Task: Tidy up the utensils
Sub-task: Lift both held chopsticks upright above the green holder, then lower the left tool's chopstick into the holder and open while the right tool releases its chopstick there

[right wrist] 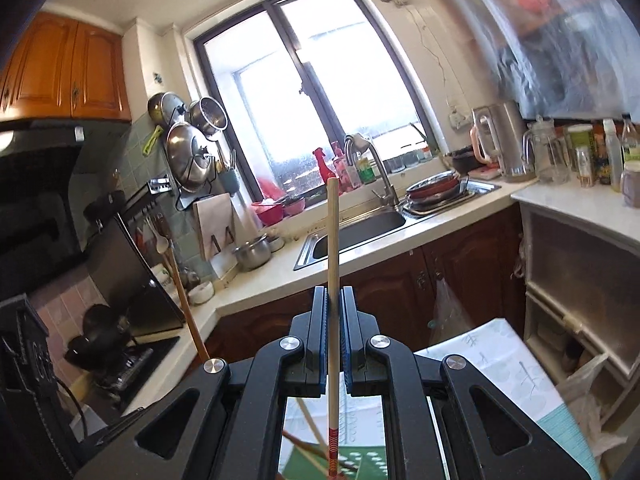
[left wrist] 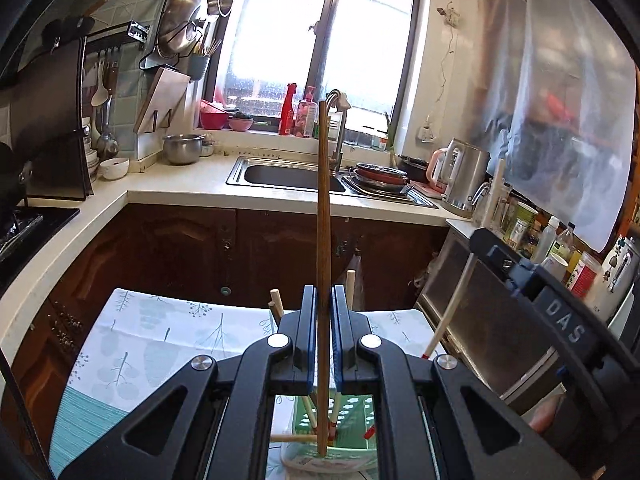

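Note:
My left gripper [left wrist: 323, 293] is shut on a dark brown chopstick [left wrist: 323, 200] that stands upright between its pads. Under it a green container [left wrist: 352, 420] holds several more chopsticks, and two pale ends [left wrist: 276, 300] stick up behind the fingers. My right gripper [right wrist: 333, 293] is shut on a pale chopstick [right wrist: 333, 248] with a red-striped lower end, also upright. The left wrist view shows the right gripper [left wrist: 486, 242] on the right with that pale chopstick [left wrist: 448, 312]. In the right wrist view the brown chopstick [right wrist: 186, 300] slants at the left.
A leaf-patterned cloth [left wrist: 160, 332] covers the table beneath both grippers. Ahead runs a white counter [left wrist: 192, 184] with a steel sink [left wrist: 292, 176], a tap and stacked pans. A kettle [left wrist: 464, 176] and jars stand on the right, a stove [right wrist: 120, 360] on the left.

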A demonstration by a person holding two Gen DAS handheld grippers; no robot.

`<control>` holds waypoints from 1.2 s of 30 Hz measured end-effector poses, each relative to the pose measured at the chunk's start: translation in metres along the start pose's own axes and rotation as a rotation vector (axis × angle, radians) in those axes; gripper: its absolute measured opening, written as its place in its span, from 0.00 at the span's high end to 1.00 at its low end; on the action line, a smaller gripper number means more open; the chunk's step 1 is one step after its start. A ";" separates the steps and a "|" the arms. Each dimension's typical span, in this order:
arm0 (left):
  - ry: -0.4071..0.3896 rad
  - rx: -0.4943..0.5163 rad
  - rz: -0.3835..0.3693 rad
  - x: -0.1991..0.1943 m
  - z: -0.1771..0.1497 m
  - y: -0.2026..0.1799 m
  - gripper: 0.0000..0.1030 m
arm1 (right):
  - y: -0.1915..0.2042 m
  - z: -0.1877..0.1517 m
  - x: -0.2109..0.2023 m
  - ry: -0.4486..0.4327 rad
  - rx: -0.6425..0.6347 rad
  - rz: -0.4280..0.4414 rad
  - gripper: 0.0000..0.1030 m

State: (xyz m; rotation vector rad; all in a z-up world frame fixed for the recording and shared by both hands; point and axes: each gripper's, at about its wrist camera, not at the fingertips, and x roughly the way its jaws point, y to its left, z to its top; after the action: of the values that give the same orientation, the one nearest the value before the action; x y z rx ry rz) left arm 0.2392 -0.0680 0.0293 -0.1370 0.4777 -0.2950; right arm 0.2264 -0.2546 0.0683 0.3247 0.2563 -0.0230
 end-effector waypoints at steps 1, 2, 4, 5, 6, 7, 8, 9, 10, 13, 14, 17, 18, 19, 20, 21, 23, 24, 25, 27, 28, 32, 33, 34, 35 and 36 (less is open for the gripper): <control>-0.009 0.003 0.002 0.004 -0.003 0.000 0.96 | 0.002 -0.006 0.006 0.000 -0.017 0.003 0.94; -0.012 0.005 0.003 0.006 -0.006 0.000 0.96 | 0.005 -0.011 0.012 0.000 -0.030 0.004 0.94; -0.024 0.004 0.007 0.011 -0.012 0.001 0.96 | 0.010 -0.024 0.027 0.004 -0.061 0.008 0.94; -0.025 0.000 0.012 0.013 -0.014 0.003 0.96 | 0.011 -0.031 0.034 0.008 -0.066 0.010 0.94; -0.025 -0.010 0.011 0.015 -0.014 0.005 0.96 | 0.013 -0.036 0.041 0.017 -0.062 0.008 0.94; -0.027 -0.023 0.006 0.015 -0.013 0.008 0.96 | 0.015 -0.042 0.050 0.025 -0.063 0.003 0.94; -0.036 -0.035 0.005 0.013 -0.013 0.009 0.96 | 0.014 -0.049 0.056 0.028 -0.063 0.002 0.94; -0.046 -0.047 -0.003 0.010 -0.011 0.011 0.96 | 0.013 -0.053 0.062 0.036 -0.062 0.004 0.94; -0.058 -0.058 -0.010 0.006 -0.010 0.013 0.96 | 0.012 -0.059 0.069 0.046 -0.061 0.007 0.94; -0.102 -0.074 -0.023 -0.006 -0.006 0.014 0.96 | 0.010 -0.078 0.083 0.078 -0.073 0.037 0.94; -0.120 -0.072 -0.023 -0.009 -0.006 0.013 0.96 | 0.010 -0.086 0.087 0.093 -0.086 0.058 0.94; -0.163 -0.054 -0.020 -0.016 -0.008 0.008 0.96 | 0.012 -0.111 0.092 0.128 -0.134 0.106 0.94; -0.173 -0.048 -0.021 -0.015 -0.009 0.007 0.96 | 0.012 -0.116 0.090 0.120 -0.144 0.118 0.94; -0.185 -0.044 -0.019 -0.014 -0.011 0.006 0.96 | 0.014 -0.120 0.089 0.117 -0.158 0.135 0.94; -0.190 -0.040 -0.013 -0.012 -0.014 0.005 0.96 | 0.015 -0.123 0.087 0.117 -0.161 0.146 0.94; -0.191 -0.039 -0.006 -0.010 -0.015 0.005 0.96 | 0.016 -0.127 0.084 0.121 -0.161 0.164 0.94; -0.190 -0.048 0.004 -0.004 -0.019 0.006 0.96 | 0.018 -0.133 0.085 0.117 -0.172 0.182 0.94; -0.197 -0.057 0.009 -0.003 -0.021 0.008 0.96 | 0.020 -0.135 0.082 0.113 -0.184 0.182 0.94; -0.199 -0.065 0.015 -0.001 -0.023 0.010 0.96 | 0.022 -0.138 0.082 0.109 -0.196 0.180 0.94; -0.187 -0.073 0.015 0.005 -0.026 0.012 0.96 | 0.024 -0.143 0.082 0.094 -0.220 0.165 0.94; -0.181 -0.074 0.012 0.007 -0.027 0.014 0.96 | 0.025 -0.144 0.082 0.086 -0.226 0.156 0.94; -0.211 -0.036 0.009 0.008 -0.032 0.012 0.96 | 0.024 -0.141 0.085 0.050 -0.200 0.133 0.94; -0.207 -0.038 0.005 0.008 -0.031 0.013 0.96 | 0.023 -0.138 0.084 0.038 -0.196 0.133 0.94; -0.205 -0.039 0.002 0.008 -0.031 0.015 0.96 | 0.024 -0.138 0.086 0.028 -0.198 0.125 0.94; -0.205 -0.035 -0.001 0.007 -0.032 0.015 0.96 | 0.024 -0.131 0.082 0.023 -0.202 0.125 0.94; -0.205 -0.030 -0.007 0.006 -0.033 0.015 0.96 | 0.025 -0.130 0.084 0.020 -0.209 0.128 0.94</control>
State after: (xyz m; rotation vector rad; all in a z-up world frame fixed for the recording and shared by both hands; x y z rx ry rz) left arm 0.2326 -0.0577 -0.0054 -0.1964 0.2786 -0.2773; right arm 0.2768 -0.1880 -0.0644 0.1326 0.2550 0.1329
